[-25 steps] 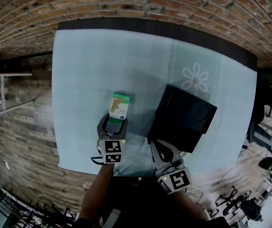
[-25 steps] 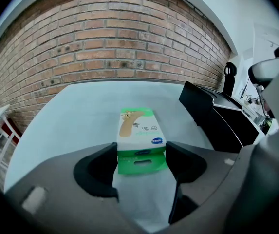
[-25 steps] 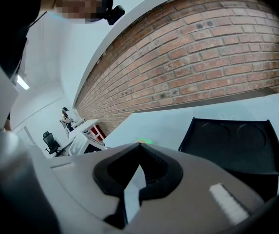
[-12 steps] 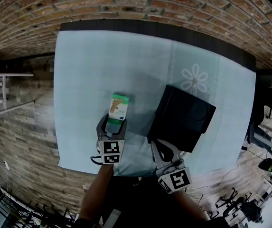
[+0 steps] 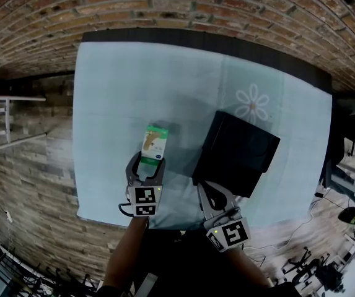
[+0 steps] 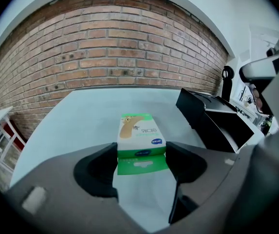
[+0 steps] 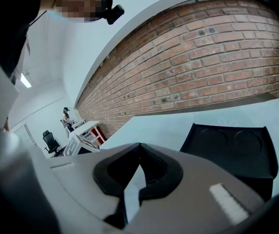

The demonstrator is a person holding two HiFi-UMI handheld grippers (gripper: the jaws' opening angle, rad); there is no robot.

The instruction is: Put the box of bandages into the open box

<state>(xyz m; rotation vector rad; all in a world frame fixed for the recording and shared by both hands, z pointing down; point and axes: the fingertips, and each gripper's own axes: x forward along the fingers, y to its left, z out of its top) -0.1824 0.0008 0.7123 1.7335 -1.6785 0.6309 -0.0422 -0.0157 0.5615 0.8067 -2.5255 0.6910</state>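
1. Reading from the left edge of the head view, we found a pale table point(image 5: 121, 85) set against a brick wall point(image 5: 165, 5).
2. We saw the left gripper point(image 5: 147, 161) low over the table's near half, pointing away from the person. Its jaws stood wide apart. The near end of the box of bandages point(image 5: 155, 142) lay between their tips. We could not tell whether the pads pressed on the carton's sides.
3. The box of bandages was green and white, with a plaster printed on top. It lay flat on the table, its long side running away from the person, with a green end flap folded out toward the gripper. It sat left of the open box and apart from it.
4. We saw the right gripper point(image 5: 202, 187) near the table's front edge, angled up and to the left. In the right gripper view its jaws met at the tips, with nothing between them. The tips were just beside the near left corner of the open box.
5. The open box point(image 5: 239, 153) was black and stood on the table's right half, turned at an angle. The left gripper view showed its lid raised.
6. A white flower print point(image 5: 254, 104) marked the table surface beyond the open box.
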